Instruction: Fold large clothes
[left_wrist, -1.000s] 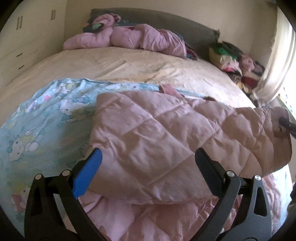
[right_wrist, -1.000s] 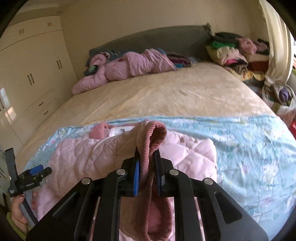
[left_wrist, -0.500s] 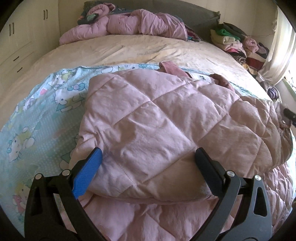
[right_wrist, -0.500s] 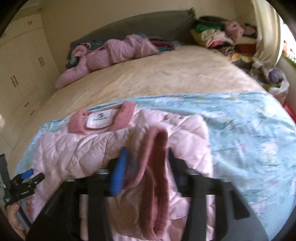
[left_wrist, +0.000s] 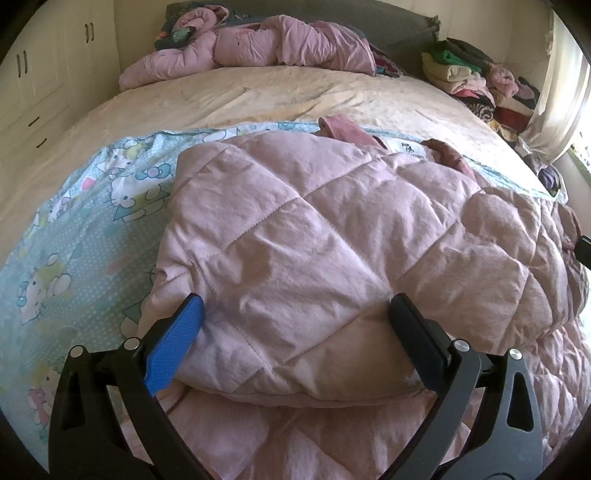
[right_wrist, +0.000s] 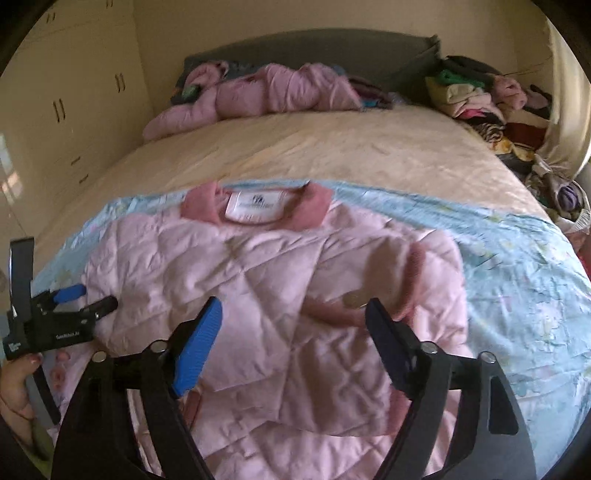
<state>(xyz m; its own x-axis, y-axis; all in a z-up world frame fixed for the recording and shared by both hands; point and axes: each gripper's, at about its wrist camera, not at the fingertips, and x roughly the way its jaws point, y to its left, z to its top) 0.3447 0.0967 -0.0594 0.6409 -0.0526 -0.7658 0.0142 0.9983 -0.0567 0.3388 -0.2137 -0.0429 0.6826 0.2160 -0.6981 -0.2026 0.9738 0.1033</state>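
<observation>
From my right wrist camera I see the pink quilted jacket (right_wrist: 280, 295) spread flat on the pale blue cartoon-print sheet (right_wrist: 524, 280) across the near end of the bed (right_wrist: 314, 155), just ahead of and beneath my right hand-held gripper (right_wrist: 293, 314). Its jaws are opening and stand wide; the jacket lies under the gap, but neither pad presses on it. The darker pink ribbed cuff (right_wrist: 413, 284) of the folded-in sleeve lies just beyond the black finger. This view alone gives me the collar (right_wrist: 255, 203) with its white label at the jacket's far edge, and, off to the left, my left hand-held gripper (right_wrist: 86, 298) held by a hand (right_wrist: 16, 384) at the jacket's edge.

My left wrist camera shows what the right cannot: the left hand-held gripper (left_wrist: 295, 319) has its fingers set wide apart with a thick fold of the jacket (left_wrist: 332, 251) bulging up between them. The blue pad (left_wrist: 173, 345) seems to touch the fabric, though I cannot tell whether the jaws actually pinch it. Here the collar is mostly hidden behind the raised fold.

Beyond both grippers, at the headboard, lies another bundled pink garment (right_wrist: 266, 92), and to the far right a pile of clothes (right_wrist: 476, 99).
</observation>
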